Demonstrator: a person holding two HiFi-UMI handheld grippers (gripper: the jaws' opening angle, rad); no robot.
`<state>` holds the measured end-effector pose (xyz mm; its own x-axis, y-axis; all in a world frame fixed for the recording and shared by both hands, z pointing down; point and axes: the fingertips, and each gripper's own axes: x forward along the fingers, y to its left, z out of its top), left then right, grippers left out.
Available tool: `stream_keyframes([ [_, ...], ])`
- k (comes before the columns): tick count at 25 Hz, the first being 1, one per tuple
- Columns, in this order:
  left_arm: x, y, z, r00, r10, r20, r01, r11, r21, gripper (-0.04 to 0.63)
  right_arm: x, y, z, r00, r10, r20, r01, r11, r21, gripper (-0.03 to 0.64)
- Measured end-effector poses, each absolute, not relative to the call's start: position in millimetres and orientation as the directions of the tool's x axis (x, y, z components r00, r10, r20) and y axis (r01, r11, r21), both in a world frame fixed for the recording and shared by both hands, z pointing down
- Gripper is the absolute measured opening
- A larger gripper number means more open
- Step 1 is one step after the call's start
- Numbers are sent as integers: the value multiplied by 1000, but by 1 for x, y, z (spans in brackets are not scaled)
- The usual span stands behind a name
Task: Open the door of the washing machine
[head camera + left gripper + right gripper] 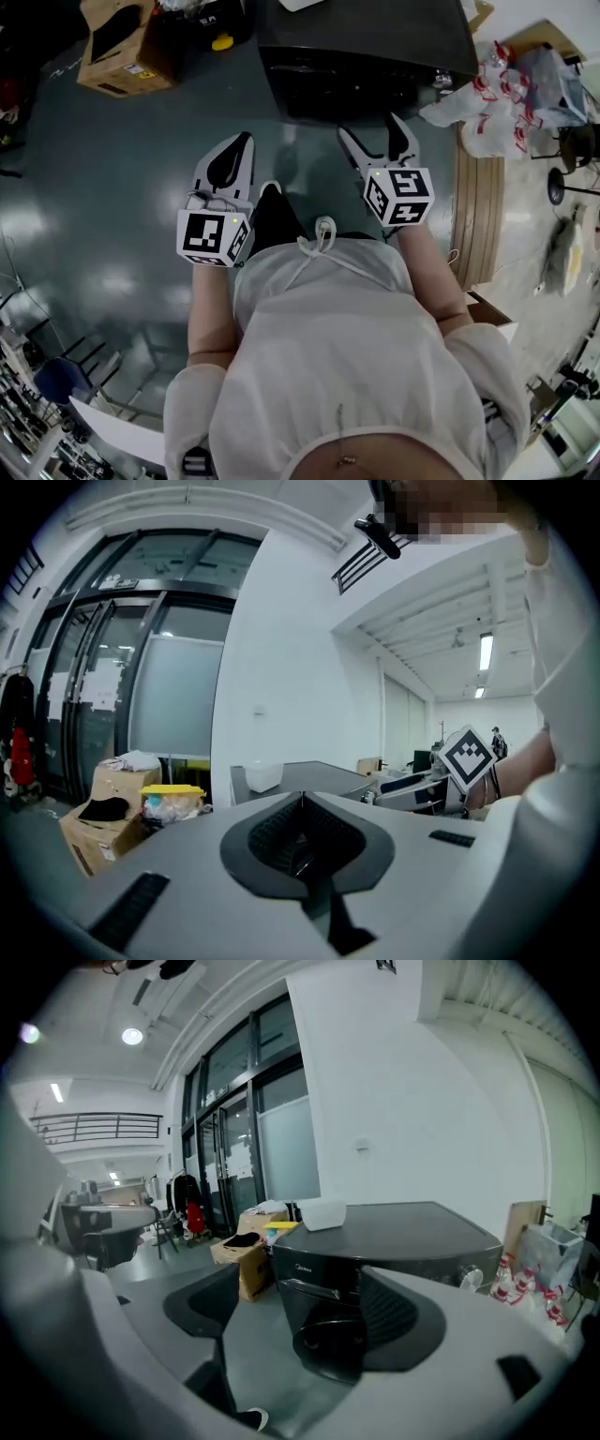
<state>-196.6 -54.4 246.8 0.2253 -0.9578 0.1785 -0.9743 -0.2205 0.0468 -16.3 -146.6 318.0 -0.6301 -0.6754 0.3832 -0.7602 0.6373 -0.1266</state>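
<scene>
Washer: black front-loading washing machine at twelve o'clock of the person; its round dark door is shut.
Writing: small pale logo on the front panel, seemingly "Midea"; the label on the brown cardboard box at ten o'clock is too small to read.
Left gripper: grey-white left gripper, jaws pressed together on nothing, apart from the machine.
Right gripper: right gripper spread wide and empty; the door is framed between its jaws, untouched.
Edges: clear plastic bags with red marks at two o'clock; ribbed wooden panel at three.
Room: glossy dark floor lies open from eight to ten o'clock.
</scene>
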Motion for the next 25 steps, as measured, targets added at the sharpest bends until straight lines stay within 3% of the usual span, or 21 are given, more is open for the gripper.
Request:
stream_keyframes([
  [10,-259,-169,299,422,-879,219,-906,-406,117,21,-78,-208,424,-436,-663,608,-892,406,-197,396],
  [20,-298,-214,391,534,-765,361,-842,-520,145,21,-111,-232,573,-265,-492,829,-964,111,-242,355],
  [25,-315,-223,436,543,-733,411,-835,-525,165,21,-119,-249,628,-214,-432,876,-967,-33,-253,341],
])
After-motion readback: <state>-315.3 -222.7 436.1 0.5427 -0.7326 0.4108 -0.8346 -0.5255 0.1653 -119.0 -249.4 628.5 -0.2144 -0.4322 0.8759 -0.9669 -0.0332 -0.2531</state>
